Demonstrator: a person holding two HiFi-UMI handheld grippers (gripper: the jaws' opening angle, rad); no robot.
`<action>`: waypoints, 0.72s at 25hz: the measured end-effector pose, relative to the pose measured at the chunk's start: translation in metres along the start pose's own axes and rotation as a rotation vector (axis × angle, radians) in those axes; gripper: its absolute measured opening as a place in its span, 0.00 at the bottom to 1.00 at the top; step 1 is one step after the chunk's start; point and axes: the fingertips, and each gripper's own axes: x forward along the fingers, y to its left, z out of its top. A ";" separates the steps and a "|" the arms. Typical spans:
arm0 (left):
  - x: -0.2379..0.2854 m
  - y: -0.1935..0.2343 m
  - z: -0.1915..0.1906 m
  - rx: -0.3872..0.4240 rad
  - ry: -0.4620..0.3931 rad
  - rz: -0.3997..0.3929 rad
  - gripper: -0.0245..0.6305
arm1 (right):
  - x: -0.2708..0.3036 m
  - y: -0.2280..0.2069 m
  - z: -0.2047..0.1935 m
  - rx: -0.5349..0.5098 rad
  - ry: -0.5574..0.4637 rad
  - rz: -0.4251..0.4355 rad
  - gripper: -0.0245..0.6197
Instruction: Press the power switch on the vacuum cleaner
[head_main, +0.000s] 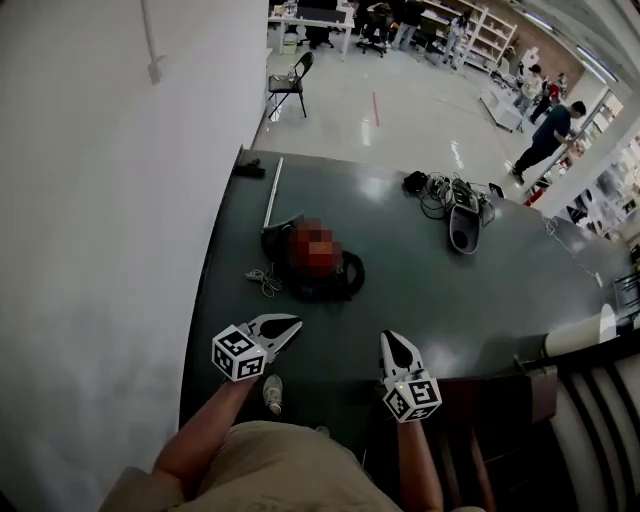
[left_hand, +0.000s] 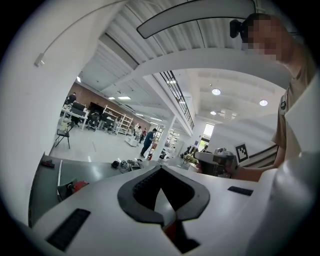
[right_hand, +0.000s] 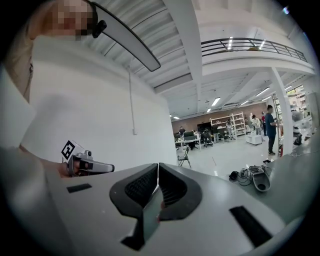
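The vacuum cleaner (head_main: 338, 278) lies on the tabletop (head_main: 440, 290), ahead of the left gripper (head_main: 288, 324) and right gripper (head_main: 392, 342); both pairs of fingers are pressed together, holding nothing.

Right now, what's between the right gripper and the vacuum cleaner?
Nothing but bare dark table. The head view shows the right gripper over the table's near edge and the vacuum cleaner farther in, with no object on the stretch between them.

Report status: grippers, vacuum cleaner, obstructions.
Left gripper and right gripper shut, empty, near table edge. Vacuum cleaner untouched ahead. Cord lies left of it, off the path.
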 end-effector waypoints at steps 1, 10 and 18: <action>-0.001 0.009 0.002 0.001 0.005 -0.004 0.05 | 0.007 0.002 0.003 -0.005 -0.004 -0.007 0.06; -0.011 0.069 0.013 0.007 0.046 -0.052 0.05 | 0.053 0.012 0.018 0.036 -0.070 -0.077 0.06; 0.002 0.091 0.024 0.012 0.036 -0.073 0.05 | 0.072 0.012 0.014 0.052 -0.061 -0.089 0.06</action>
